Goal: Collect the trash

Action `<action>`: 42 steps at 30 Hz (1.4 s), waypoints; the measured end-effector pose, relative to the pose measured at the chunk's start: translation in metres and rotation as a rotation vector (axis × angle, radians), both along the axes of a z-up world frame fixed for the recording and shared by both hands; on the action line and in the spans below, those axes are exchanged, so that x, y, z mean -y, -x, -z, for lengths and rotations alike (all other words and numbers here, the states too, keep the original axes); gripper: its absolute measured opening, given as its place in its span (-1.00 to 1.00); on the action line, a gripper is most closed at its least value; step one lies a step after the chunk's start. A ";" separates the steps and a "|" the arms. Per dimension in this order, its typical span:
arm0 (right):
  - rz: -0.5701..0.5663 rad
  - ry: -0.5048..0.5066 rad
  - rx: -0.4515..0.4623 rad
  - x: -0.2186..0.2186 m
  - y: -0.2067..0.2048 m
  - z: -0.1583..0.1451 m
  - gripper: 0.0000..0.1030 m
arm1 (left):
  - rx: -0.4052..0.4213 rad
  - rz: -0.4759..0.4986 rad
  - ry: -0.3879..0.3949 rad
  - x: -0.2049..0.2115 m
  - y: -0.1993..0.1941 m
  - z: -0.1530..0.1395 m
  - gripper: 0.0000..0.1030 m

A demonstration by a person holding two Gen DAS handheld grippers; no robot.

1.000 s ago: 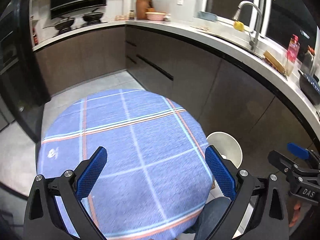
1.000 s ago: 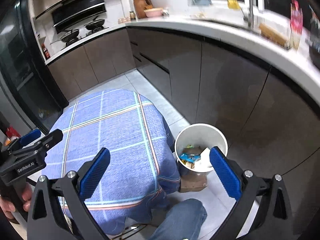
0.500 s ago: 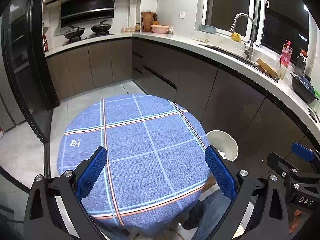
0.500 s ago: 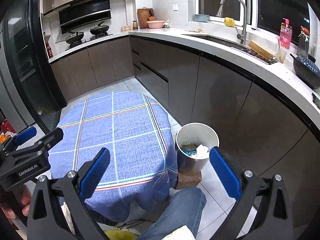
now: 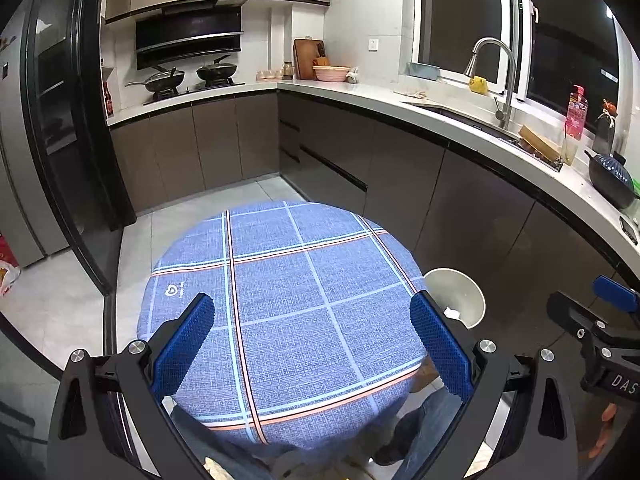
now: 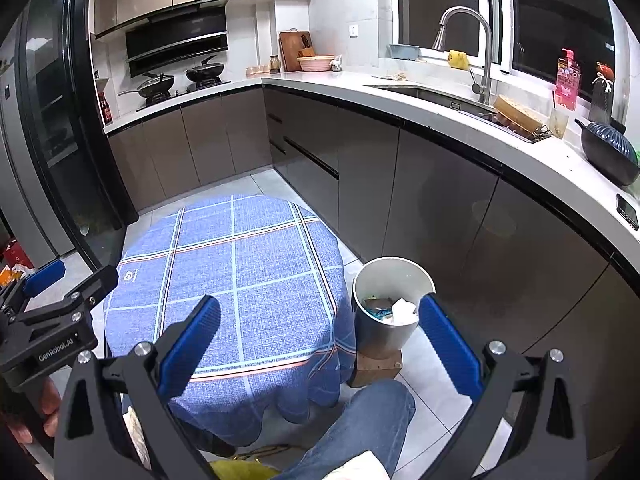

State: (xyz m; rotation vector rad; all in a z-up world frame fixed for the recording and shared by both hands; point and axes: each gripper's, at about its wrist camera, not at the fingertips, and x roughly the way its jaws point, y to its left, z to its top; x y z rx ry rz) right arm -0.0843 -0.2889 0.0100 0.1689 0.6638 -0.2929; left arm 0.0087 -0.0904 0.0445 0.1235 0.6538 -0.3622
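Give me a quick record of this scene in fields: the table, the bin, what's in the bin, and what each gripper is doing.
table: round table under a blue plaid cloth, nothing visible on top
bin: white trash bin on the floor beside the table, standing on a brown block
bin contents: crumpled white paper and a blue wrapper
left gripper: open, holding nothing, above the table
right gripper: open, holding nothing, bin near its right finger in view
task state: no loose trash seen on the table
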 end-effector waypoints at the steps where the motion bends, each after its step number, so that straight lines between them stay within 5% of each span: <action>1: 0.000 0.002 -0.001 0.000 -0.001 -0.002 0.94 | 0.001 0.001 0.000 -0.001 0.000 -0.001 0.84; 42: -0.011 0.006 0.019 0.003 -0.001 -0.008 0.94 | 0.000 -0.002 0.020 -0.004 -0.001 -0.006 0.84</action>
